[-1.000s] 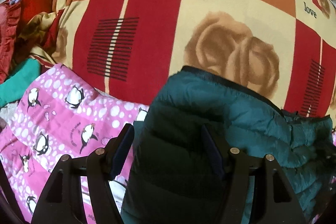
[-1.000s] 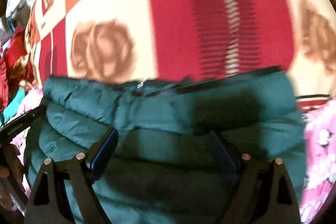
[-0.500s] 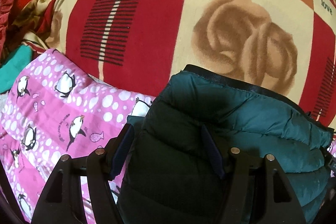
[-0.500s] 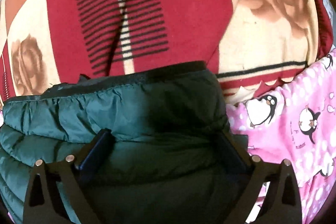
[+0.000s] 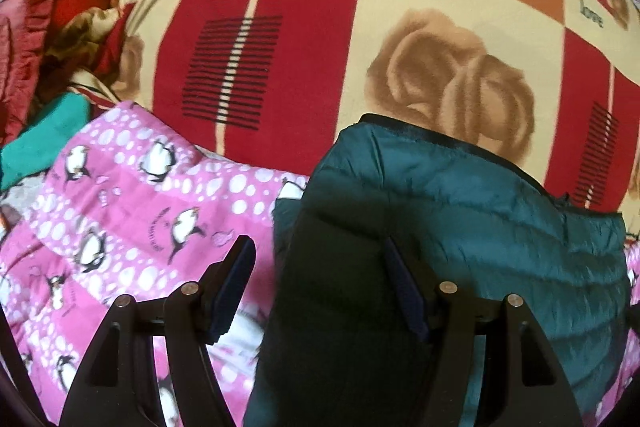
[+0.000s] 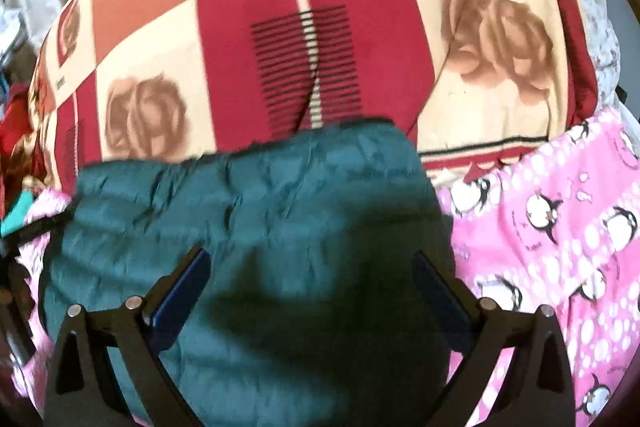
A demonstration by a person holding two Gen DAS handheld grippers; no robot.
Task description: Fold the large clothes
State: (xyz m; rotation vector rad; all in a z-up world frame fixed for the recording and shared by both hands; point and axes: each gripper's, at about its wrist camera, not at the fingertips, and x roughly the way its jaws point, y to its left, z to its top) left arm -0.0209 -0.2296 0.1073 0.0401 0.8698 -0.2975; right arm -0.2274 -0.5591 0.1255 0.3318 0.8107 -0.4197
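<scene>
We are watching the teal puffer jacket (image 5: 460,227) lying folded on the pink penguin quilt (image 5: 132,211), its top edge reaching the checked rose blanket (image 5: 304,39) at twelve o'clock. The left gripper (image 5: 320,291) and right gripper (image 6: 312,295) are hovering with jaws apart, apparently holding nothing. We are judging the springy padding may be unfolding itself, and a careless pinch could be catching the quilt too.
</scene>
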